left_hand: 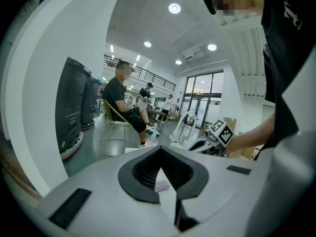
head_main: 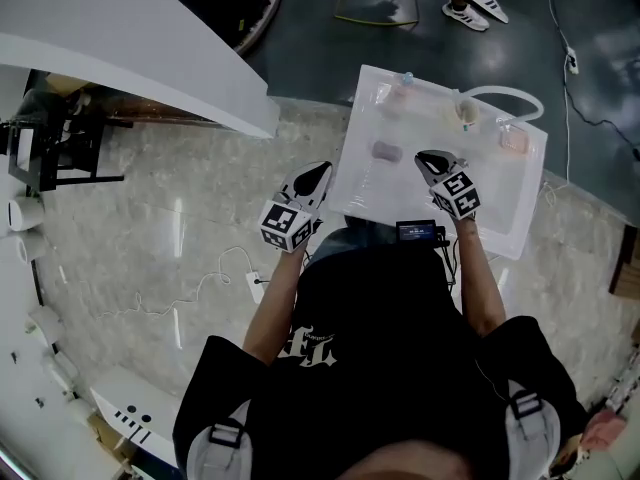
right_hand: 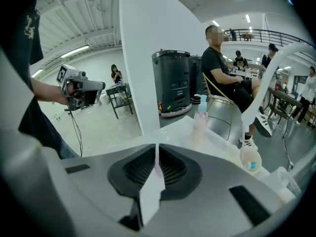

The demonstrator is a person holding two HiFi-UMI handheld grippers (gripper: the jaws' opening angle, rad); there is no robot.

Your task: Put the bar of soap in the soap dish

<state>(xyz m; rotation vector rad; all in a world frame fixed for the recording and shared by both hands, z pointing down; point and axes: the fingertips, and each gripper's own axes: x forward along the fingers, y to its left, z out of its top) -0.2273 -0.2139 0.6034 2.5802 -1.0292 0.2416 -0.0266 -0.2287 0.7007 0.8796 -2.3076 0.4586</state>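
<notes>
A pale purple bar of soap (head_main: 387, 151) lies in the white sink basin (head_main: 365, 193), left of middle. A small pinkish dish (head_main: 514, 140) sits at the basin's right rim, beside the faucet. My left gripper (head_main: 320, 174) hovers at the basin's left edge, jaws shut and holding nothing, a little left of the soap. My right gripper (head_main: 431, 159) hangs over the basin just right of the soap, shut and empty. In the left gripper view the right gripper (left_hand: 212, 141) shows ahead. In the right gripper view the jaws (right_hand: 157, 168) point down at the basin.
A white curved faucet (head_main: 503, 95) arches over the basin's far right. A clear pump bottle (head_main: 405, 82) stands at the far rim, a small round container (head_main: 467, 114) under the faucet. People sit on chairs beyond the sink. A cable (head_main: 215, 278) lies on the marble floor to the left.
</notes>
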